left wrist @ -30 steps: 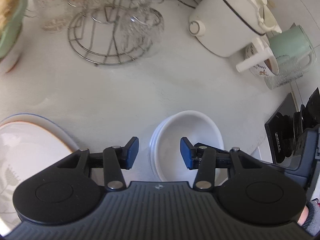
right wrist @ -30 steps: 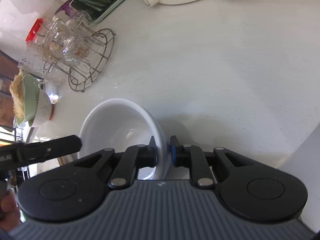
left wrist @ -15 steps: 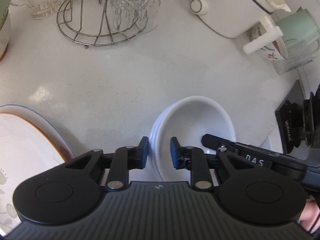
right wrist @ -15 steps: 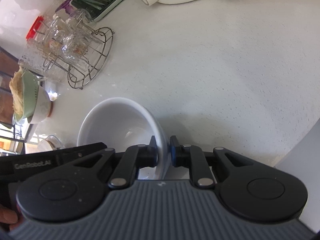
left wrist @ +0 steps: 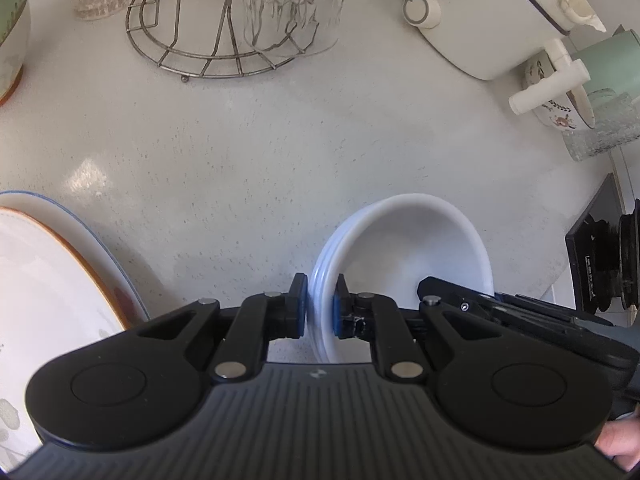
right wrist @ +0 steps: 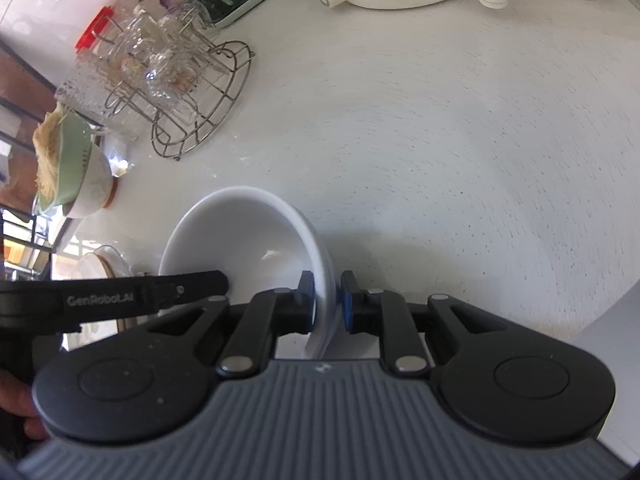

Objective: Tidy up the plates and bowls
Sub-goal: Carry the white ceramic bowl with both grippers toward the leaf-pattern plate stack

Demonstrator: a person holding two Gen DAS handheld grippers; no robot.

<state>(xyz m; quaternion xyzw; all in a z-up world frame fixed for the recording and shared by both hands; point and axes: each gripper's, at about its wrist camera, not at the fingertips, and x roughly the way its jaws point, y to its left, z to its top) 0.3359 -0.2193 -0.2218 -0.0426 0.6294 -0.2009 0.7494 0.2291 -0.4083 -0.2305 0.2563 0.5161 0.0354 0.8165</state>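
We hold the bowls [left wrist: 404,248], a nested white stack near the middle of the worktop [left wrist: 280,140], by opposite rims: left gripper [left wrist: 319,306] and right gripper [right wrist: 327,306] jaws clamped. Glazed, heavy, breakable; likely slippery.

Left gripper [left wrist: 319,306] clamped on near rim of stacked white bowls [left wrist: 404,248], white counter [left wrist: 280,152], patterned plates [left wrist: 52,280] at left edge

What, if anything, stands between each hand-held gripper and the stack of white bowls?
Nothing visible does. The left hand-held gripper has its fingers on either side of the rim of the stack of white bowls, and the right hand-held gripper clamps the opposite rim.
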